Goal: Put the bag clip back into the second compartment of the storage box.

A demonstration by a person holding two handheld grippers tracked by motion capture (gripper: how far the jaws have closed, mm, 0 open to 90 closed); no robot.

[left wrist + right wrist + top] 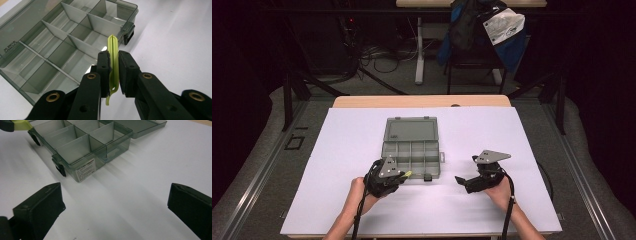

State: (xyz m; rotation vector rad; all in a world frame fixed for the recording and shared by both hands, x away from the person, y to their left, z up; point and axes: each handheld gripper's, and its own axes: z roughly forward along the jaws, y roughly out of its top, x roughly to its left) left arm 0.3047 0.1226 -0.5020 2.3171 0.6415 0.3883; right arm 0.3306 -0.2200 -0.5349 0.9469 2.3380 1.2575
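Left tool (114,63) clenched on a thin green clip (113,53) over the open organizer box (412,150); right tool (112,202) released above white tabletop (492,210).

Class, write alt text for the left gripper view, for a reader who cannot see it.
Two black jaws of the left gripper pinch a thin yellow-green plastic strip that stands upright between the pads. Behind it, on a white table, lies an open, smoky grey compartment box with empty divided sections and a black latch at its near corner.
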